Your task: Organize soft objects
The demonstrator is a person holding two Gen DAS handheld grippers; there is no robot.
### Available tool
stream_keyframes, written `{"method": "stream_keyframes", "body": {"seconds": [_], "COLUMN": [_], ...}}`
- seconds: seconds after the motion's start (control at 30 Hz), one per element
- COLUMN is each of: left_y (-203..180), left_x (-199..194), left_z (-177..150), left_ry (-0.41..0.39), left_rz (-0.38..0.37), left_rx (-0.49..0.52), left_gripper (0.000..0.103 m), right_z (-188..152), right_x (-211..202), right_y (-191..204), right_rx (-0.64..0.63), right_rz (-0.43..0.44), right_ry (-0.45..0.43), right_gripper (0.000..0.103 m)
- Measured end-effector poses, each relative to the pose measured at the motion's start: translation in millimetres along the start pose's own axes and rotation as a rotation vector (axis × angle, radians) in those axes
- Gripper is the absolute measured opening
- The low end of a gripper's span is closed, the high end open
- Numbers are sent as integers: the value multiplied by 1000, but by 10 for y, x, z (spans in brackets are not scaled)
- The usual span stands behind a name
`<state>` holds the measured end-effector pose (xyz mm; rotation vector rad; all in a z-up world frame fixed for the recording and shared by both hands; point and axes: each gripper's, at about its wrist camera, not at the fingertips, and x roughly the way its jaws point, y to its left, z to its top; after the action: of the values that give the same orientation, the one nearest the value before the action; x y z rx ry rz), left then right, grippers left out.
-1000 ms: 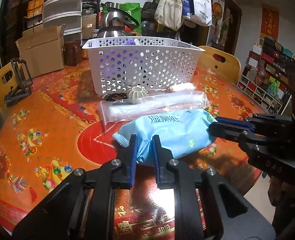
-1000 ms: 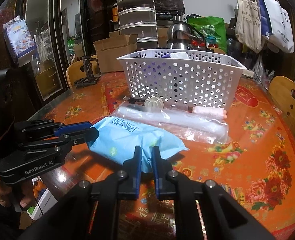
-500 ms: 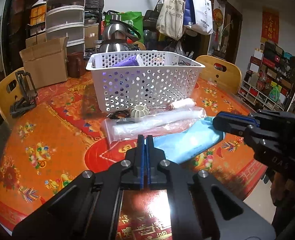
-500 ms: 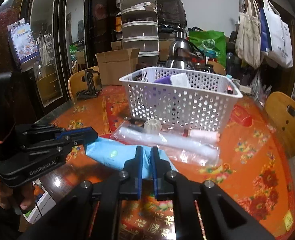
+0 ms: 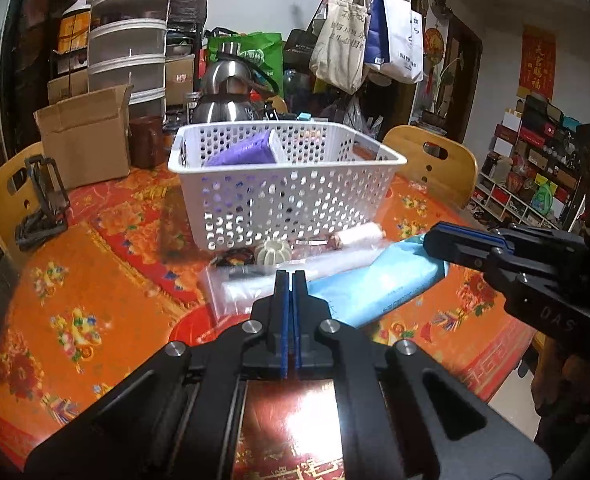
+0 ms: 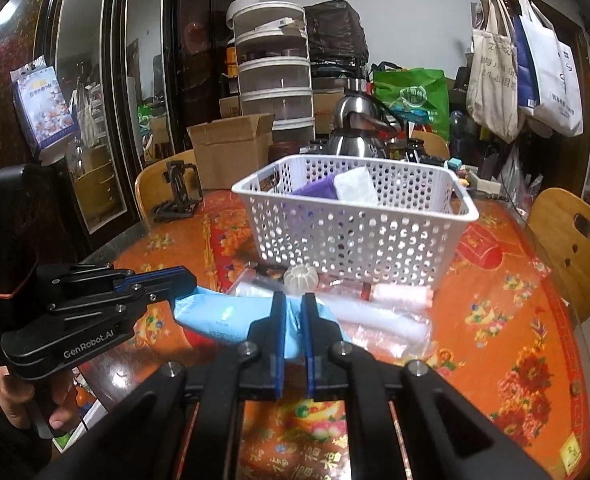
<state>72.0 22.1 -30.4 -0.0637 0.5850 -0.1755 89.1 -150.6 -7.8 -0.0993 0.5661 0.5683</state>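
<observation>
So that the limp blue wipes pack [image 6: 231, 316] is not sagging, the left gripper [image 5: 289, 280] and right gripper [image 6: 293, 308] are each clamping one end, facing the white basket [image 6: 355, 236].

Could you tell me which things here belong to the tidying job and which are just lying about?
Job:
- blue wipes pack, gripped by both tools
- white basket
- purple pack inside it
- clear bag

Lying about:
- kettle
- cardboard box
- tote bags
- chair
</observation>
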Motion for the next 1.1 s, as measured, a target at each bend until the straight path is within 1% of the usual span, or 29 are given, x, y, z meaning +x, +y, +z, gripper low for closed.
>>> {"method": "stream_keyframes", "body": {"seconds": [0.13, 0.23, 0.27, 0.3, 0.33, 0.4, 0.5, 0.57, 0.6, 0.7, 0.73, 0.77, 0.8, 0.83, 0.87, 0.9, 0.93, 1.03, 1.1], "left_y": [-24, -59, -76, -82, -94, -102, -71, -20, -11, 0, -11, -23, -43, -66, -90, -111, -143, -267, -317], "left_x": [2, -35, -46, -53, -52, -27, 102, 249, 301, 425, 427, 437, 463, 487, 512, 529, 536, 577, 623], "left_z": [239, 491, 561, 644, 718, 804, 781, 641, 563, 238, 142, 71, -7, -63, -123, -177, -222, -334, -419], "left_ry": [-8, -31, -37, -42, -48, -51, -29, 16, 30, 104, 111, 121, 136, 142, 142, 138, 129, 137, 142], "left_rz": [-1, -5, -2, -4, -2, 0, -9, -25, -29, -119, -120, -128, -152, -150, -126, -112, -117, -133, -118], "left_rx": [18, 39, 44, 50, 57, 62, 48, 19, 10, -10, -16, -24, -34, -36, -43, -51, -58, -51, -38], "left_gripper": [0, 0, 0, 0, 0, 0, 0, 0, 0, 0, 1, 5, 18, 28, 54, 73, 76, 76, 78], "right_z": [178, 361, 413, 471, 560, 685, 824, 807, 767, 513, 434, 302, 199, 64, -71, -189, -309, -563, -656], "right_x": [-22, -24, -16, -11, -21, -46, 46, 174, 243, 372, 363, 324, 292, 264, 255, 243, 232, 203, 161], "right_y": [-46, -90, -98, -95, -88, -84, -88, -153, -195, -362, -398, -473, -521, -568, -610, -642, -670, -778, -852], "right_rx": [-7, -12, -12, -17, -26, -29, -57, -50, -41, 23, 37, 70, 91, 103, 114, 127, 139, 181, 205], "right_rz": [-10, -4, 3, 3, -8, 4, -27, -37, -35, -3, 4, 6, -1, -18, -35, -49, -59, -72, -75], "right_ry": [-18, -28, -28, -29, -41, -49, -24, 8, 26, 75, 79, 88, 93, 106, 127, 140, 155, 184, 186], "right_gripper": [6, 6, 5, 0, 0, 0, 0, 0, 0, 0, 0, 0, 0, 0, 0, 1, 2, 8, 23]}}
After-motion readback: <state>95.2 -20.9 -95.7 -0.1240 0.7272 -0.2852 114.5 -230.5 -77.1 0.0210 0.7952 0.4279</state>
